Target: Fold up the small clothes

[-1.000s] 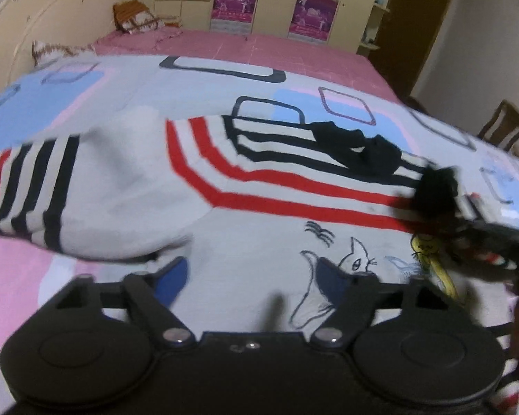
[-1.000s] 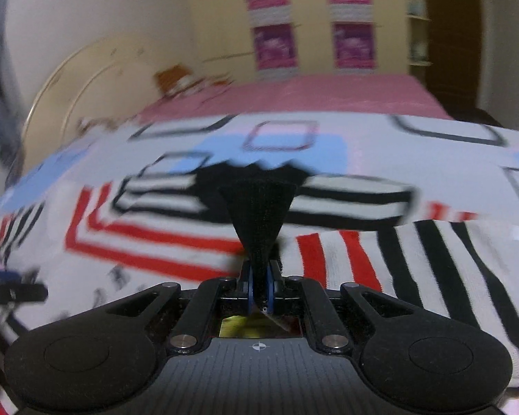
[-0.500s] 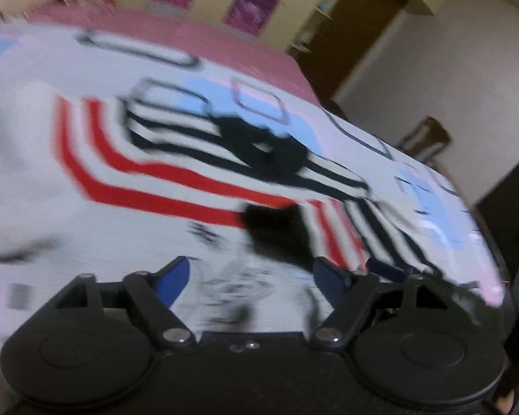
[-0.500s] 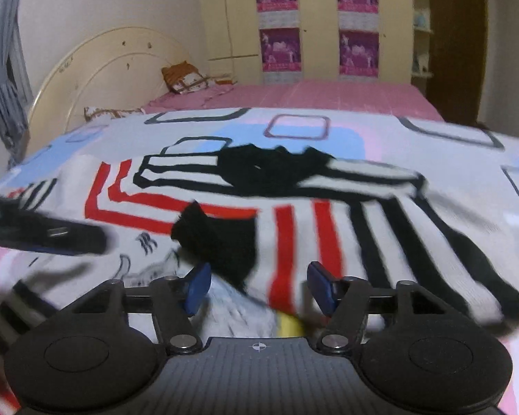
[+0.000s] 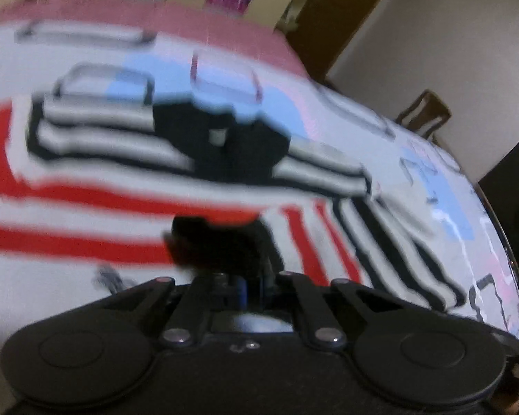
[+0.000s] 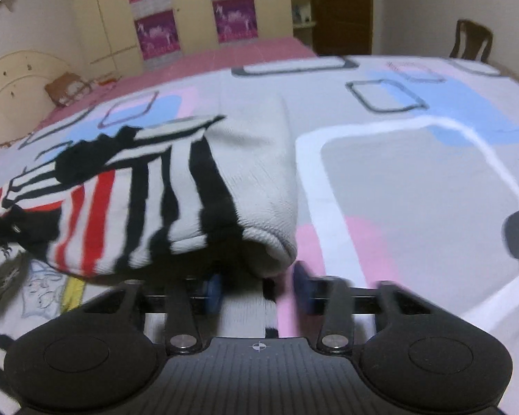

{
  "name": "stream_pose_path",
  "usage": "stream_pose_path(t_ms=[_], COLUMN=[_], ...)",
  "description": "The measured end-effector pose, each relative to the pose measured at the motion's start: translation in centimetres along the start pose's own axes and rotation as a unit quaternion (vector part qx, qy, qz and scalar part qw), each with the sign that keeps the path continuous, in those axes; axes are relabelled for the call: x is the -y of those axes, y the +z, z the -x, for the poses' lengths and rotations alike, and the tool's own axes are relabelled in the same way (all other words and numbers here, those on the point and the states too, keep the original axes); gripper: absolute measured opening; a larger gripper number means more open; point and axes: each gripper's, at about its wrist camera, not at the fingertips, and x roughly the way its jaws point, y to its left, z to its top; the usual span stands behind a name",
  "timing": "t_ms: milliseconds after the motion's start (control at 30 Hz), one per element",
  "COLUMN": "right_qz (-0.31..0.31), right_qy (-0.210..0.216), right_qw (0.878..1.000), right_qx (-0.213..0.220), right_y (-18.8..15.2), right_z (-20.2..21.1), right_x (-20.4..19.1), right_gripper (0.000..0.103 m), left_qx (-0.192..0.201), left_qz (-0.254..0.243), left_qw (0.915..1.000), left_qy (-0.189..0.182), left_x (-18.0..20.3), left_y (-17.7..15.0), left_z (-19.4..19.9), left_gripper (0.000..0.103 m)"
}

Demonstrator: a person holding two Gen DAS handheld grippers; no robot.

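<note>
1. On the bed lies a white sweater, red and black striped, black collar, one sleeve folded across its body.
2. The left gripper has its jaws clamped on the sleeve's black cuff.
3. The right gripper has its jaws apart at the folded edge.

The right tongs are standing parted at bottom centre, blue pads either side of the folded sleeve's fold edge. The striped sweater is lying left of centre on the patterned bed.
</note>
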Motion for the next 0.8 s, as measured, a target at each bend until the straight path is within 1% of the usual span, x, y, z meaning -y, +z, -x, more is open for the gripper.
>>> stream_pose_path(t_ms=[67,133,167,233,300,367,467,500,533,567,600,633,667,700,733,767,800], right_qz=[0.002,0.001,0.001,0.009,0.019,0.018,0.032,0.037,0.039,0.037,0.03,0.021,0.014,0.009,0.008,0.01,0.013], right_qy=[-0.003,-0.002,0.001,0.003,0.001,0.003,0.011,0.016,0.018,0.015,0.014,0.022,0.027,0.03,0.038,0.048,0.055], right_qw=[1.0,1.0,1.0,1.0,1.0,1.0,0.999,0.999,0.999,0.999,0.999,0.998,0.997,0.997,0.997,0.997,0.997], right_qx=[0.004,0.009,0.011,0.014,0.015,0.013,0.002,0.002,0.009,0.022,0.041,0.06,0.066,0.068,0.066,0.061,0.057], right_y=[0.3,0.1,-0.1,-0.2,-0.3,-0.2,-0.1,0.0,0.1,0.0,0.1,0.5,0.9,1.6,2.5,3.2,3.9], right_z=[-0.3,-0.3,-0.4,-0.6,-0.7,-0.7,-0.3,0.1,1.0,1.9,3.0,3.9,4.1,3.9,3.2,2.3,1.2], right_x=[0.0,0.2,0.4,0.3,0.0,0.1,0.0,0.1,0.4,0.7,1.1,1.7,2.0,2.1,1.9,1.5,1.0], right_gripper=[0.023,0.021,0.02,0.019,0.018,0.018,0.019,0.02,0.036,0.061,0.064,0.064,0.064,0.063,0.052,0.043,0.043], left_qx=[0.045,0.075,0.075,0.045,0.026,0.02,0.019,0.017,0.022,0.033,0.048,0.056,0.054,0.045,0.034,0.026,0.017], left_qz=[-0.002,-0.002,-0.007,-0.018,-0.017,-0.017,-0.01,-0.011,-0.011,-0.014,-0.018,-0.019,-0.016,-0.011,-0.003,0.001,0.001], left_qw=[0.999,0.9968,0.9961,0.9967,0.997,0.9965,0.9967,0.9967,0.9959,0.9949,0.9937,0.9929,0.993,0.9941,0.995,0.9955,0.9958], left_qy=[0.002,0.029,0.046,0.066,0.071,0.079,0.079,0.079,0.087,0.094,0.1,0.104,0.104,0.098,0.094,0.091,0.09], left_x=[-0.3,-1.9,-2.9,-4.4,-4.9,-4.8,-5.0,-5.0,-5.0,-5.1,-5.1,-5.3,-5.6,-6.1,-6.4,-6.5,-6.5], left_y=[0.8,1.2,1.0,0.2,-0.7,-1.6,-1.9,-1.9,-1.8,-1.9,-1.9,-1.8,-1.5,-1.1,-0.7,-0.5,-0.2], left_z=[2.5,5.0,5.4,4.5,3.4,2.7,2.5,2.7,3.2,3.8,4.4,4.9,4.8,4.3,3.7,3.1,2.3], left_gripper=[0.006,0.006,0.006,0.006,0.006,0.006,0.007,0.015,0.035,0.045,0.06,0.063,0.062,0.057,0.051,0.05,0.05])
